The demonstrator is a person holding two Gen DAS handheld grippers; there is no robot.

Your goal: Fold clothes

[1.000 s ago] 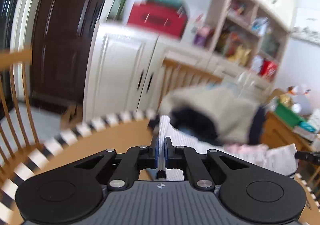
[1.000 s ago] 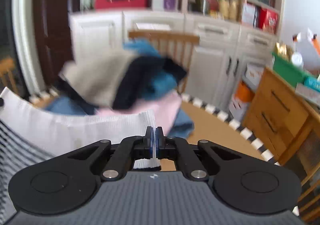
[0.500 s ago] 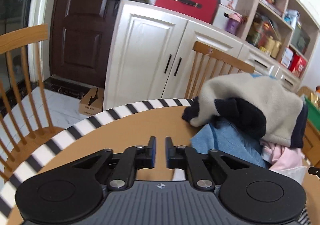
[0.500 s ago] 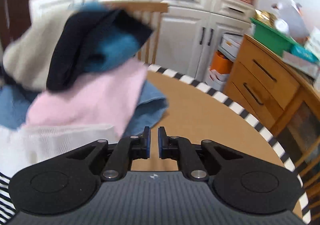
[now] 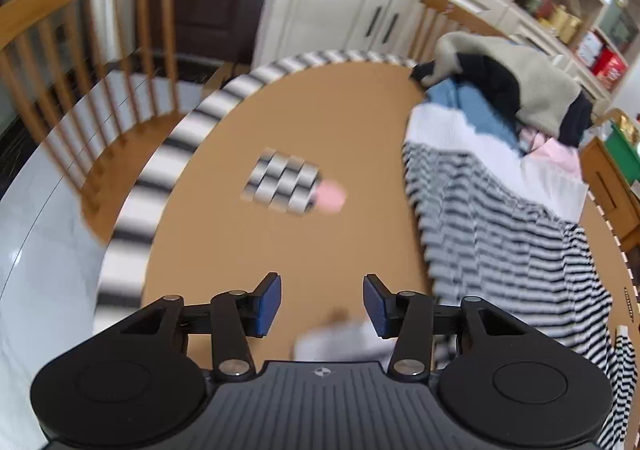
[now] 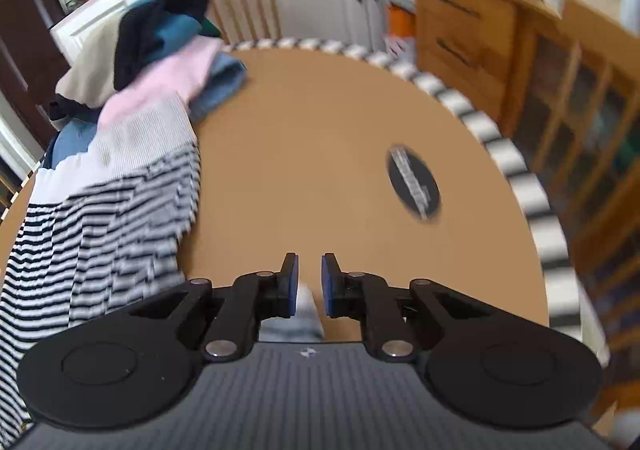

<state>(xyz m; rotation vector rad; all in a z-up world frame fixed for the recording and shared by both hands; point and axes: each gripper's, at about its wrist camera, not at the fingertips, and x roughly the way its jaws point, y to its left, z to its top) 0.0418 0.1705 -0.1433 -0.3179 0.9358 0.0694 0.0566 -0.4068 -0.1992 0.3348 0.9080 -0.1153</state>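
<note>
On table (image 5: 320,110), striped garment (image 5: 500,230), grippers (image 5: 322,304) apart.

Striped garment (image 5: 500,226) spread flat beside a heap of unfolded clothes (image 5: 516,90) on a round table.

The garment was white with thin black stripes and had a plain white band along its far edge. It lay open and slightly rumpled on the tan tabletop, its far end reaching up against the pile. The pile sat at the table's far edge: a beige piece (image 6: 90,66) on top, draped over black (image 6: 144,34) and teal (image 6: 178,30) ones, with a pink piece (image 6: 168,76) and a blue one (image 6: 222,84) beneath. A small pale scrap of fabric (image 6: 304,314) lay apart, blurred.
</note>
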